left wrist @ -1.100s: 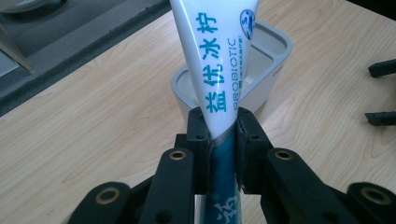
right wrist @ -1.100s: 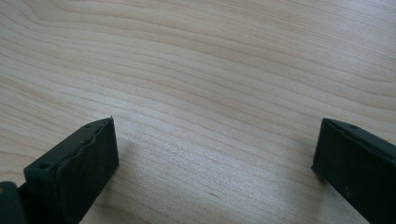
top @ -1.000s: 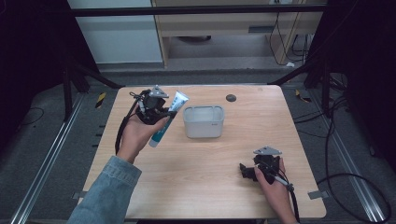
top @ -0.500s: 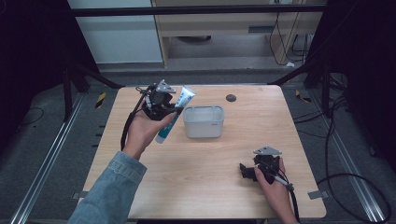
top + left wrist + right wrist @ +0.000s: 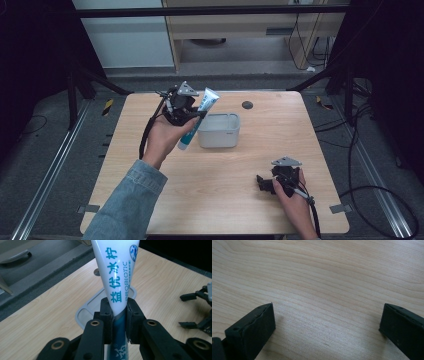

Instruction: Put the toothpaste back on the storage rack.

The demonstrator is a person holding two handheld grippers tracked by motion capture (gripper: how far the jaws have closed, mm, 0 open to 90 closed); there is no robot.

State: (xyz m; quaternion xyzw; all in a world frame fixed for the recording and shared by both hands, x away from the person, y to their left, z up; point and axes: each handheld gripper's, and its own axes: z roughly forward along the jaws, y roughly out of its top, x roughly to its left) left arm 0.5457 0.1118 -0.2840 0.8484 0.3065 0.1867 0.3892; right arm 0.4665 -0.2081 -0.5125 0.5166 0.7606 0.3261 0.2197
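Desk [image 5: 210,200]: pale wood, rectangular, carries everything listed.

Tub [image 5: 219,131]: grey-white, rectangular, open-topped, standing near the desk's middle, toward the far edge. Looks empty in the high view.

Tube [image 5: 196,120]: white toothpaste tube with blue print and a blue lower end, held in the air and tilted, crimped end up and away, blue end down toward the person. It sits just left of the tub and partly above its near-left corner.

Left gripper [image 5: 194,116]: raised above the desk, fingers [image 5: 106,315] clamped on the tube at the point where white meets blue.

Right gripper [image 5: 261,182]: resting low at the desk's near right, well apart from the tub; fingers [image 5: 252,327] spread wide with nothing between them.

Disc [image 5: 247,105]: small, dark, round, lying beyond the tub near the far edge.

Risk: the tube is soft and glossy, pinched at one narrow band; it may pivot or slip in the clamp. If released tilted across the tub's rim, it may catch there and fall outside.
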